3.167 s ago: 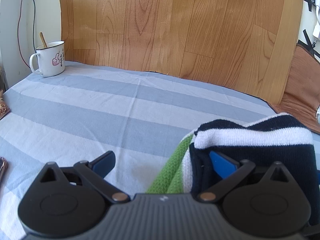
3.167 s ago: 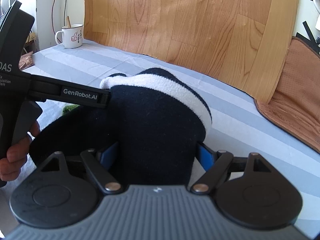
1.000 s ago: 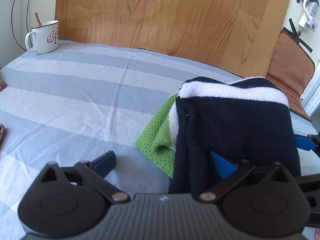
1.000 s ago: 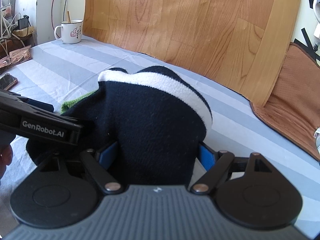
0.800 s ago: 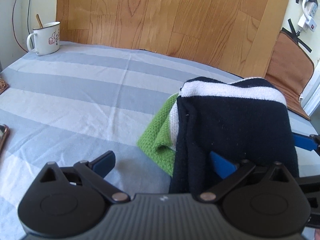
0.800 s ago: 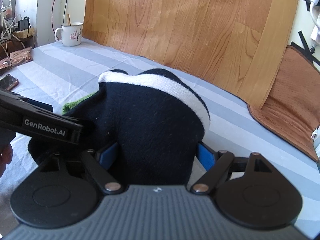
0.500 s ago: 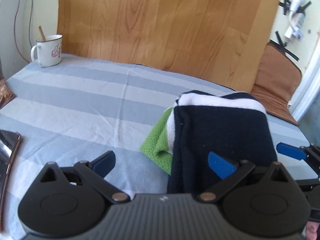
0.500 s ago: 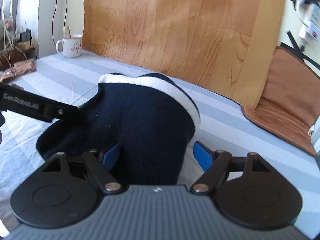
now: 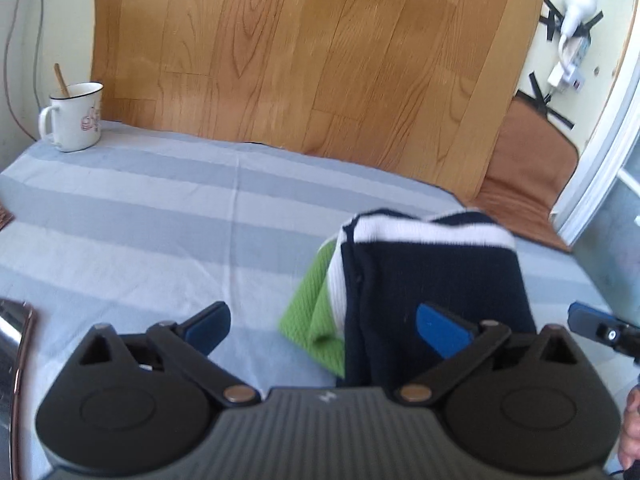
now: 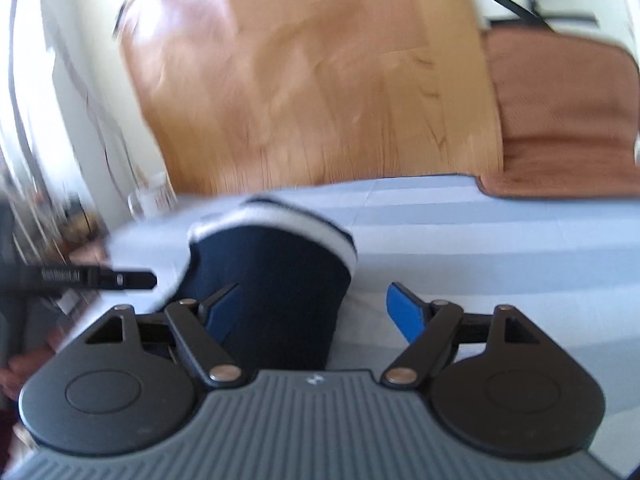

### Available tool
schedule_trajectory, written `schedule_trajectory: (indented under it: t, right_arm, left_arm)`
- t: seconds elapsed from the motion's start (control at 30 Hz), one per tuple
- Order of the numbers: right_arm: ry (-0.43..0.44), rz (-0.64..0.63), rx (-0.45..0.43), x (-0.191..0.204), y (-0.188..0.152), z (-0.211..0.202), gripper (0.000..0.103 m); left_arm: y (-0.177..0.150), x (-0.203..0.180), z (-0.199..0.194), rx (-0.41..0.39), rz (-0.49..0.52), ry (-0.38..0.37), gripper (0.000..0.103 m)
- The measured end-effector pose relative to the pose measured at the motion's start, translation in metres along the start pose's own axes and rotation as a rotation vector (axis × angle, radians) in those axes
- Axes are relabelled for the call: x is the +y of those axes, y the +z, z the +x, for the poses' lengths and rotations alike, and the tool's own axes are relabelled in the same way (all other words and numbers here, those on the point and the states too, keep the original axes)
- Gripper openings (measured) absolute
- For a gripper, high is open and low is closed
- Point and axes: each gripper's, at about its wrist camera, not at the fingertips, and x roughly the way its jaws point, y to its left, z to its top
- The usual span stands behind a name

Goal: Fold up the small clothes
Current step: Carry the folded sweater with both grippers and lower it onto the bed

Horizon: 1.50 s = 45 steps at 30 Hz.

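Both tongs stand wide and hold nothing: the left tongs sit at the near left of the folded sweater, their right pad in front of its navy cloth without pinching it, and the right tongs gape around its near end in a badly blurred view. That sweater lies as a compact navy bundle with a white band along its far edge and a green knit layer poking out at its left side. It rests on the right part of a bed covered with a striped blue-grey sheet, toward the near edge.

Judging by the tidy stack and the free tongs, this piece looks folded and released; only the green corner might want tucking. No other garment is visible to fold.

Far left on the sheet stands an enamel mug with a stick in it, before a wood-pattern panel; a brown mat lies far right.
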Motion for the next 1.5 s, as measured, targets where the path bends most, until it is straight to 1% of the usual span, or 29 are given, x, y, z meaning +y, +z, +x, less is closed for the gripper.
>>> schedule_trajectory:
  t: [0.07,0.13,0.2,0.27,0.3,0.33,0.4,0.43,0.47,0.5,0.53,0.57,0.6,0.67,0.73,0.8,0.87,0.9,0.97,1.03,1.1,1.13,1.17,1.2,1.23,1.27,1.37,1.43,1.5]
  right_arm:
    - [0.051,0.091,0.017,-0.01,-0.001,0.006,0.081]
    - [0.091,0.14,0.048,-0.014,-0.005,0.017,0.081]
    - [0.102,0.141,0.08,-0.012,-0.01,0.029,0.082]
    - [0.108,0.13,0.108,-0.009,-0.014,0.041,0.082]
    - [0.113,0.128,0.122,-0.008,-0.016,0.048,0.083]
    - [0.123,0.131,0.134,-0.008,-0.018,0.054,0.083]
    - [0.171,0.165,0.146,-0.011,-0.022,0.064,0.084]
    - [0.199,0.186,0.157,-0.013,-0.023,0.072,0.084]
    - [0.223,0.206,0.171,-0.014,-0.025,0.081,0.082]
    - [0.223,0.213,0.167,-0.014,-0.025,0.083,0.08]
    - [0.221,0.208,0.155,-0.011,-0.024,0.087,0.078]
    - [0.22,0.203,0.14,-0.009,-0.022,0.089,0.071]
    - [0.222,0.201,0.131,-0.008,-0.018,0.09,0.064]
    - [0.239,0.227,0.108,-0.013,-0.007,0.092,0.056]
    - [0.25,0.241,0.066,-0.021,0.011,0.098,0.054]
    - [0.248,0.21,0.009,-0.026,0.031,0.106,0.053]
    - [0.234,0.149,-0.063,-0.03,0.054,0.115,0.053]
    - [0.23,0.136,-0.085,-0.034,0.064,0.121,0.053]
    - [0.22,0.146,-0.112,-0.047,0.081,0.138,0.053]
    - [0.195,0.179,-0.12,-0.063,0.09,0.159,0.053]
    - [0.139,0.2,-0.105,-0.078,0.09,0.181,0.053]
    - [0.099,0.2,-0.091,-0.082,0.087,0.189,0.054]
    - [0.049,0.204,-0.06,-0.085,0.083,0.197,0.054]
    - [-0.003,0.207,-0.017,-0.088,0.08,0.204,0.058]
    - [-0.015,0.202,-0.012,-0.091,0.08,0.205,0.059]
    - [-0.002,0.199,-0.013,-0.093,0.08,0.202,0.061]
    - [-0.021,0.167,-0.031,-0.09,0.081,0.198,0.064]
    - [-0.05,0.137,-0.056,-0.086,0.081,0.188,0.067]
    - [-0.102,0.093,-0.094,-0.076,0.081,0.173,0.076]
  left_arm:
    - [0.005,0.003,0.01,0.024,0.004,-0.031,0.103]
    - [0.004,0.007,0.026,0.067,0.0,-0.06,0.103]
    - [0.0,0.009,0.043,0.124,-0.013,-0.094,0.103]
    - [-0.006,0.009,0.058,0.178,-0.022,-0.148,0.103]
    - [-0.009,0.008,0.062,0.175,-0.02,-0.163,0.103]
    - [-0.013,0.005,0.061,0.149,-0.006,-0.166,0.103]
    - [-0.015,0.001,0.063,0.136,-0.002,-0.189,0.103]
    - [-0.016,0.001,0.064,0.128,-0.01,-0.213,0.102]
    - [-0.016,0.001,0.065,0.116,-0.024,-0.236,0.102]
    - [-0.017,0.0,0.067,0.103,-0.036,-0.249,0.101]
    - [-0.016,-0.002,0.07,0.09,-0.047,-0.255,0.095]
    - [-0.014,-0.006,0.073,0.086,-0.053,-0.262,0.093]
    - [-0.01,-0.01,0.077,0.079,-0.059,-0.259,0.093]
    - [0.005,-0.016,0.084,0.055,-0.046,-0.26,0.09]
    - [0.027,-0.023,0.091,0.04,-0.029,-0.275,0.084]
    - [0.056,-0.032,0.102,0.024,-0.025,-0.278,0.082]
    - [0.086,-0.044,0.114,-0.016,-0.002,-0.266,0.081]
    - [0.099,-0.051,0.122,-0.033,0.011,-0.257,0.081]
    - [0.123,-0.062,0.142,-0.046,0.029,-0.233,0.081]
    - [0.138,-0.071,0.169,-0.04,0.04,-0.2,0.081]
    - [0.144,-0.079,0.2,-0.014,0.058,-0.149,0.08]
    - [0.144,-0.082,0.217,0.042,0.046,-0.126,0.076]
    - [0.142,-0.084,0.233,0.075,0.046,-0.101,0.075]
    - [0.138,-0.085,0.246,0.094,0.046,-0.074,0.078]
    - [0.133,-0.084,0.252,0.087,0.034,-0.067,0.086]
    - [0.129,-0.083,0.252,0.065,0.009,-0.067,0.088]
    - [0.122,-0.085,0.247,0.045,-0.014,-0.043,0.09]
    - [0.121,-0.086,0.233,0.049,-0.021,0.003,0.088]
    - [0.116,-0.091,0.214,0.031,0.003,0.055,0.088]
